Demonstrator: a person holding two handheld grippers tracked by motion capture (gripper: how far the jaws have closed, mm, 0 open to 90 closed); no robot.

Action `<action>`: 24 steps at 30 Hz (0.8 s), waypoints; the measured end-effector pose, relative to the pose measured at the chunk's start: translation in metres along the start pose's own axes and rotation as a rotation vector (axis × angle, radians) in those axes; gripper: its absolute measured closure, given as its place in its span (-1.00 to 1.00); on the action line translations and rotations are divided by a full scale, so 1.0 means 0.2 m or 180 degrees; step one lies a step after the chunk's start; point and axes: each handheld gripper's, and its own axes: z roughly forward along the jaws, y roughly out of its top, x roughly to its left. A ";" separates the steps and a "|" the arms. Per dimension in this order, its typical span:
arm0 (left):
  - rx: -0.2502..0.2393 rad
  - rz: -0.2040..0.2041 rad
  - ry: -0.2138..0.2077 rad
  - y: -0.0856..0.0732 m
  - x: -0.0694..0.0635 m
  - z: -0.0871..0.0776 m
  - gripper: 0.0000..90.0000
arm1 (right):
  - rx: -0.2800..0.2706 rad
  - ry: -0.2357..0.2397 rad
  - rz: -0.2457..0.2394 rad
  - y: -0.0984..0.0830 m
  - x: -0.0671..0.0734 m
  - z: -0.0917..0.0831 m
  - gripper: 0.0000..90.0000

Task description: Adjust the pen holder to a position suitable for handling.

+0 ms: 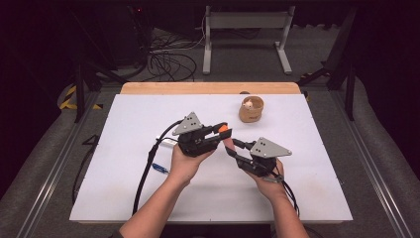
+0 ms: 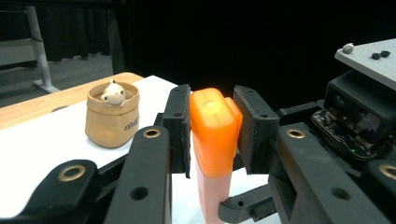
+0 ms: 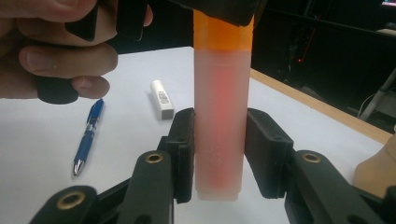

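A: Right gripper (image 3: 219,154) status?
B: Its fingers (image 3: 184,149) clamp the frosted pink plastic marker body (image 3: 219,126).
A: Left gripper (image 2: 212,135)?
B: Closed on the orange cap (image 2: 212,130), directly above the right fingers.

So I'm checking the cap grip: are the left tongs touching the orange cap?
Touching. In the left gripper view both pads of the left tongs press the sides of the orange cap, no gap showing.

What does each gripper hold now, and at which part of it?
Both hold one highlighter. The left gripper is shut on its orange cap. The right gripper is shut on the lower part of its translucent pink barrel.
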 end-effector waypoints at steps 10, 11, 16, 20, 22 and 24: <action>0.0042 0.0097 -0.0001 0.04 0.01 0.06 0.52 | 0.0081 -0.0037 0.0165 -0.01 -0.04 -0.01 0.19; 0.0042 0.0097 -0.0001 0.04 0.01 0.06 0.52 | 0.0081 -0.0037 0.0165 -0.01 -0.04 -0.01 0.19; 0.0043 0.0134 -0.0007 0.06 0.02 0.08 0.52 | 0.0093 -0.0070 0.0210 -0.01 -0.07 -0.04 0.08; 0.0045 0.0157 -0.0014 0.07 0.03 0.10 0.52 | 0.0097 -0.0093 0.0222 -0.02 -0.08 -0.05 0.02; 0.0060 0.0184 0.0000 0.08 0.03 0.12 0.52 | 0.0101 -0.0111 0.0259 -0.02 -0.10 -0.07 -0.05; 0.0062 0.0203 0.0001 0.08 0.04 0.14 0.53 | 0.0094 -0.0114 0.0267 -0.02 -0.11 -0.07 -0.07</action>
